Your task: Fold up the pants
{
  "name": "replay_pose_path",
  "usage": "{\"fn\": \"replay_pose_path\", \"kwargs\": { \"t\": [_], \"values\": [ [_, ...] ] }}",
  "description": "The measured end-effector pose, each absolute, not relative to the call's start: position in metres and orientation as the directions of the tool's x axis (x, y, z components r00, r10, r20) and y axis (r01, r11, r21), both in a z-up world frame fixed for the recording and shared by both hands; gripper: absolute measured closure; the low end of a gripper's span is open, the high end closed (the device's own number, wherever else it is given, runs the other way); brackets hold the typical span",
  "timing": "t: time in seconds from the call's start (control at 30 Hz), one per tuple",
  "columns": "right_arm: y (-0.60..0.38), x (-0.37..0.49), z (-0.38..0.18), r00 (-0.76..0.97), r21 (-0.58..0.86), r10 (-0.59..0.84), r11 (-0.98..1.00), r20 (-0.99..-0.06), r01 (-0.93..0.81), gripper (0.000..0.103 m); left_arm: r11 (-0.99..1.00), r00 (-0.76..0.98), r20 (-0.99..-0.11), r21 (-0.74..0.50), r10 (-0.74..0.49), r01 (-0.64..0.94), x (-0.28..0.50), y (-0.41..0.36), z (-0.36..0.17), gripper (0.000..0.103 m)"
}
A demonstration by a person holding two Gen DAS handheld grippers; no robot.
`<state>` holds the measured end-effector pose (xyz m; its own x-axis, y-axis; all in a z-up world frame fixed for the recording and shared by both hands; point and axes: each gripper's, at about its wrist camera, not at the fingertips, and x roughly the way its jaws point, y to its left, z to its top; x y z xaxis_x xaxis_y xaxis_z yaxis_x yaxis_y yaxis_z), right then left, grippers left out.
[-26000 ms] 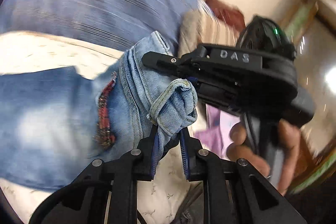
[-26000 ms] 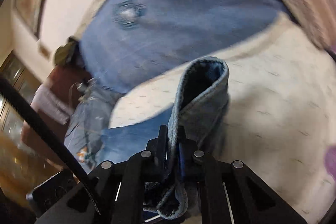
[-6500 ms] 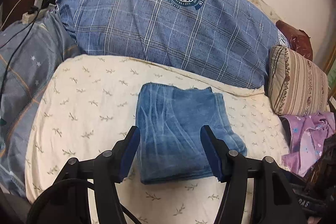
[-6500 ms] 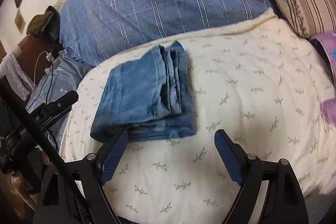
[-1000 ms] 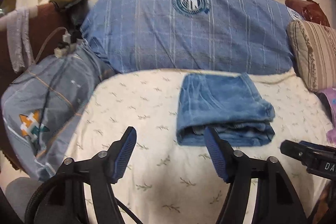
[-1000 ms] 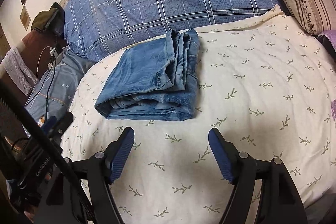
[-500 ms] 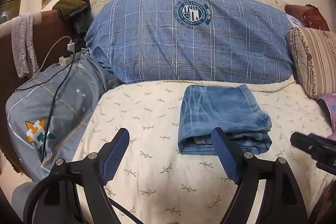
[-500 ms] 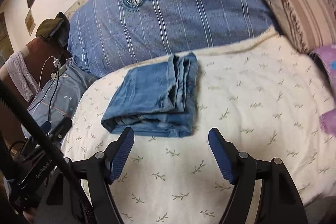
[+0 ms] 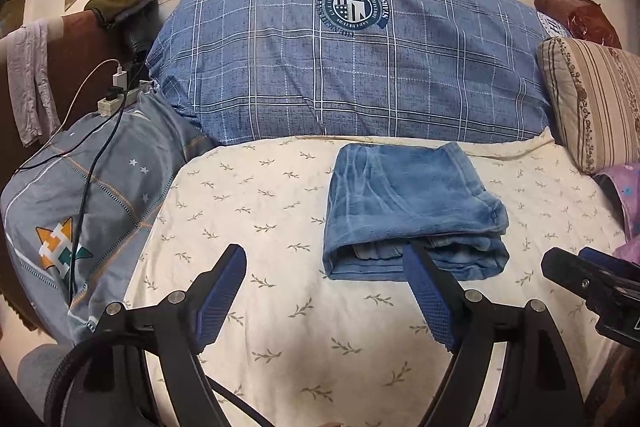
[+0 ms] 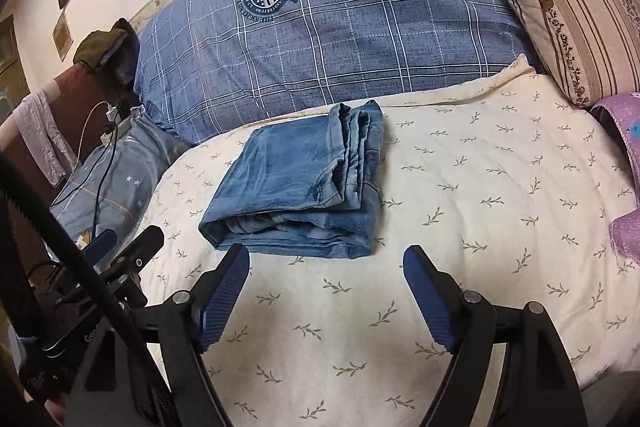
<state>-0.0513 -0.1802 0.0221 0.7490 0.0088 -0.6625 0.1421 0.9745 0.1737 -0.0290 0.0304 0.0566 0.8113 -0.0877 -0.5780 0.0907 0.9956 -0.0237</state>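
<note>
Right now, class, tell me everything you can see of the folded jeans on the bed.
The jeans are blue denim with pale faded streaks, folded into a compact, roughly rectangular bundle of several layers. The layered edges face the camera, and hems and seams bunch along the right side in the right wrist view. The bundle lies flat on the cream leaf-print sheet, just in front of the blue plaid bedding. Neither claw touches it; both stand open, short of it.

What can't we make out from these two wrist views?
- Folded jeans: the underside and inner layers are hidden by the top fold in both views, and in the left view a finger of the left gripper covers part of the near edge.
- Purple cloth: cut off by the right edge in both views.
- Lettering on the blue pillow: too small to read.
</note>
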Motion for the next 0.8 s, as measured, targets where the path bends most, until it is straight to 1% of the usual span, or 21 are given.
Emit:
{"fn": "replay_pose_path", "kwargs": {
  "t": [0.3, 0.8],
  "values": [
    [-0.1788, -0.0516, 0.0219, 0.750, 0.163, 0.003, 0.977, -0.662, 0.140, 0.022, 0.997, 0.819, -0.569, -0.019, -0.077, 0.081, -0.0345, 0.0272, 0.0550, 0.022],
    [-0.1780, -0.0506, 0.0204, 0.745, 0.157, 0.001, 0.978, -0.667, 0.139, 0.022, 0.996, 0.811, -0.580, -0.007, -0.077, 0.089, -0.0334, 0.0249, 0.0547, 0.022]
  ]
}}
